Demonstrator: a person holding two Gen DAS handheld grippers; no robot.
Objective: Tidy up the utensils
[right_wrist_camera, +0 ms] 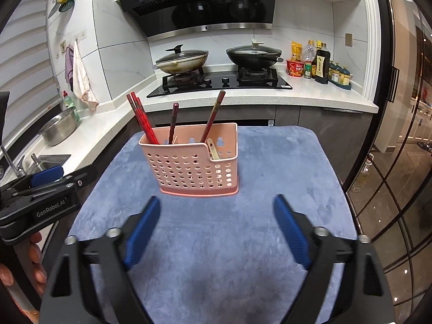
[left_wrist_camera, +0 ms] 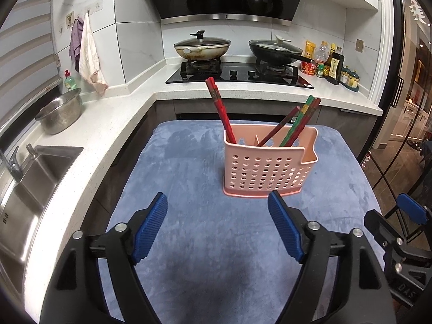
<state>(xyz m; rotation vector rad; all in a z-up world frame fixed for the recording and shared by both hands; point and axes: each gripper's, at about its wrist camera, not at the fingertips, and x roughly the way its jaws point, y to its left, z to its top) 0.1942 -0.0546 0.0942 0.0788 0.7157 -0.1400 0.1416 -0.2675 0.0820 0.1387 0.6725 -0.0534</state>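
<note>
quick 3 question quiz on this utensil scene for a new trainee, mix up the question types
1. True or false: the left gripper holds a chopstick.
2. What does the pink holder stand on? A) the hob B) the blue cloth C) the sink
3. What lies low in the holder's small end compartment, seen from the right wrist?

Key
1. False: both it and the right gripper are open and empty; the red chopsticks stand in the holder.
2. B
3. A pale wooden utensil; which kind is unclear.
</note>
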